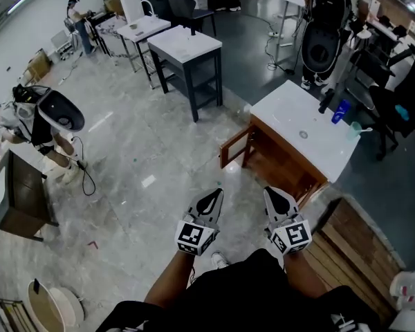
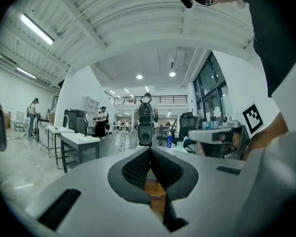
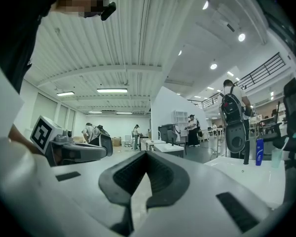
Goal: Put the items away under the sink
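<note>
The left gripper (image 2: 149, 150) and right gripper (image 3: 146, 153) are seen closed tip to tip, nothing held. Only in the head view is the sink cabinet (image 1: 288, 116) shown at centre right, its door (image 1: 234, 149) swung open and a blue bottle (image 1: 340, 111) stood near its far edge. Bare floor (image 1: 159, 178) is left open before it.

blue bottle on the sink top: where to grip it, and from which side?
Grip the blue bottle around its mid-body, claw level, coming from the vanity's front across the white top. It stands upright with straight sides, so the body should give a steady hold. The black faucet and a pale cup flank it closely, so side approaches look cramped.
</note>
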Demonstrator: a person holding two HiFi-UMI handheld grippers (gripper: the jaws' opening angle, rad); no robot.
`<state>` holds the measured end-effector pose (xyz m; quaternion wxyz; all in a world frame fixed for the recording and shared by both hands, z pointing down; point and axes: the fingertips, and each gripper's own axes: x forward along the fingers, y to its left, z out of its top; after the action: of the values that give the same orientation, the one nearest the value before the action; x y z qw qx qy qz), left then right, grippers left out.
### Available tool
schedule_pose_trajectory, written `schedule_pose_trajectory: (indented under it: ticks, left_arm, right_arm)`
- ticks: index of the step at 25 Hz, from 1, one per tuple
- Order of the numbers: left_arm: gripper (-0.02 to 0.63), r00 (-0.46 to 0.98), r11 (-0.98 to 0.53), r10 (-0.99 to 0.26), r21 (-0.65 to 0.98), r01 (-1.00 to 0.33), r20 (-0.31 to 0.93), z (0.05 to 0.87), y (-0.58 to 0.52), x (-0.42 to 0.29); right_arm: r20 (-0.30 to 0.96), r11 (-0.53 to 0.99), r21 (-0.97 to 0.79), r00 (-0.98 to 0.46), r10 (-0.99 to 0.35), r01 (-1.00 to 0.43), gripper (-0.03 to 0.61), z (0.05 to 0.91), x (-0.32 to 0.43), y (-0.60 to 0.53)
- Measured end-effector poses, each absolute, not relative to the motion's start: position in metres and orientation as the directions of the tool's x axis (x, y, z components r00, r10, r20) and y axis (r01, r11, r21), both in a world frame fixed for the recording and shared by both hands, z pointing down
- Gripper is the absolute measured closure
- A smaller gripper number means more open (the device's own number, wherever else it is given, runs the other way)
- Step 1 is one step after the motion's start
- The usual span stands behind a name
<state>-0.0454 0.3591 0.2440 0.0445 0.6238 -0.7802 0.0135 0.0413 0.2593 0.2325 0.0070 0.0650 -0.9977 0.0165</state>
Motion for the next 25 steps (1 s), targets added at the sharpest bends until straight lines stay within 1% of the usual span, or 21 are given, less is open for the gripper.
schedule_pose_trajectory:
  ticks: [3, 11, 18, 25]
  left_arm:
    - [0.598, -0.203, 0.207, -0.974, 0.028, -0.978, 0.096, 0.247, 0.363, -0.052]
    - [0.598, -0.117, 0.125, -0.988, 0.083, -0.989, 0.097, 0.247, 0.344, -0.048]
    - [0.6, -0.042, 0.051, -0.992, 0.069, -0.996, 0.122, 0.251, 0.294, -0.043]
    - [0.6, 0.033, -0.023, -0.988, 0.064, -0.998, 0.15, 0.259, 0.223, -0.049]
  right_arm:
    - [0.018, 0.988, -0.038, -0.989, -0.15, -0.15, 0.56, 0.234, 0.039, 0.262]
    - [0.041, 0.978, -0.032, -0.978, -0.205, -0.207, 0.56, 0.232, 0.053, 0.253]
    - [0.068, 0.953, -0.047, -0.953, -0.297, -0.3, 0.56, 0.247, 0.074, 0.207]
    - [0.09, 0.93, -0.067, -0.93, -0.356, -0.362, 0.56, 0.264, 0.074, 0.146]
